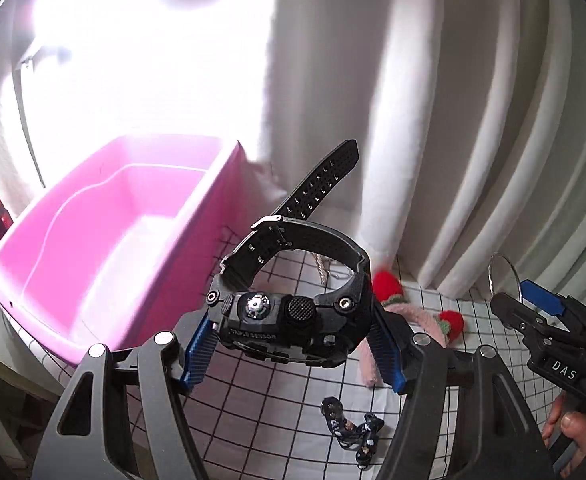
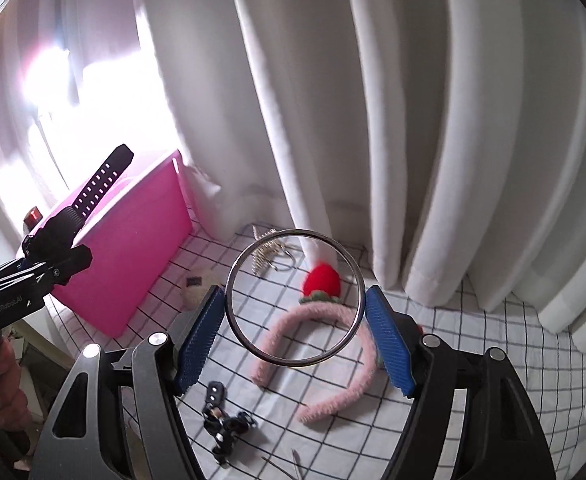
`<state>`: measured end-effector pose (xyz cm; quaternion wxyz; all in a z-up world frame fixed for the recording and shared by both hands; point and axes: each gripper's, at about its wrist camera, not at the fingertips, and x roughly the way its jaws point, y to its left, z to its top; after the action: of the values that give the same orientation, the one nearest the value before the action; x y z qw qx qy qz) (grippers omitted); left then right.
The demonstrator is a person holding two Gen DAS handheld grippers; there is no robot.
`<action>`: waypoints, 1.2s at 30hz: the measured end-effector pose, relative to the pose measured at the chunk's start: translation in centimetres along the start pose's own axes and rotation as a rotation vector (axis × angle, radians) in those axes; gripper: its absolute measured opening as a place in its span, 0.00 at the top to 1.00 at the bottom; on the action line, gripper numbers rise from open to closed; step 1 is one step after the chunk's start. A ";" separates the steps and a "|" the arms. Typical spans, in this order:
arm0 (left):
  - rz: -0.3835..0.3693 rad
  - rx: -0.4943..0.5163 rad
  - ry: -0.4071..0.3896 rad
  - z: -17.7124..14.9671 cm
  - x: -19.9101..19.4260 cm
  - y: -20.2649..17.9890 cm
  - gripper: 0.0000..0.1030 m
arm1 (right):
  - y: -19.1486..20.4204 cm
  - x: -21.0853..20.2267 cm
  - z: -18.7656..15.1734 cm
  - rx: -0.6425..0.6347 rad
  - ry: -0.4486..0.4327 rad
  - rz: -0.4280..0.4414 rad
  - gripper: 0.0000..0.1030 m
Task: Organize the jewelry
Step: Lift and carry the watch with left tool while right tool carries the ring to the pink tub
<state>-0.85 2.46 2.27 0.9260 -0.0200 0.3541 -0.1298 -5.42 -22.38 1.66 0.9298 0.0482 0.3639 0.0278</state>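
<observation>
Gripping a black watch by its case between the blue pads, left gripper raised clear of the table, strap end sticking up and away past the buckle. Just beyond and left of that gripper: pink bin, open-topped, nothing visible inside. Below the held watch, lying on the checked cloth: small black beaded piece.

Clamping a plain metal bangle across its width, right gripper also lifted off the table, ring upright and facing the camera, both blue pads pressed to its rim. Seen through and under the ring: pink fuzzy headband with a red strawberry at its far end, resting flat on the cloth. Further ahead, near the white curtain: pale coiled wire piece with a ring. Left of the right gripper, beside the bin wall: round cream-coloured item, too blurred to identify. Nearest the right gripper's left finger: the dark beaded tangle again.
</observation>
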 end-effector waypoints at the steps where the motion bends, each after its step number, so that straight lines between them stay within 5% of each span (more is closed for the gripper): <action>1: 0.019 -0.009 -0.015 0.6 -0.3 0.7 0.38 | 0.8 0.2 0.9 -0.014 -0.011 0.021 0.32; 10: 0.211 -0.109 -0.077 4.1 -1.8 9.7 0.38 | 10.1 4.5 7.5 -0.152 -0.050 0.217 0.32; 19: 0.328 -0.198 -0.016 4.2 0.3 17.9 0.38 | 20.5 10.8 10.9 -0.286 -0.003 0.364 0.32; 27: 0.347 -0.249 0.096 3.6 4.1 21.2 0.38 | 26.7 16.9 13.1 -0.368 0.103 0.390 0.32; 36: 0.377 -0.270 0.215 3.9 7.7 23.5 0.37 | 29.2 23.4 13.9 -0.410 0.279 0.355 0.32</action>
<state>12.57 23.03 -2.81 0.8796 -0.0633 0.4623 0.0924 20.68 7.75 -0.78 0.8418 -0.0818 0.4606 0.2692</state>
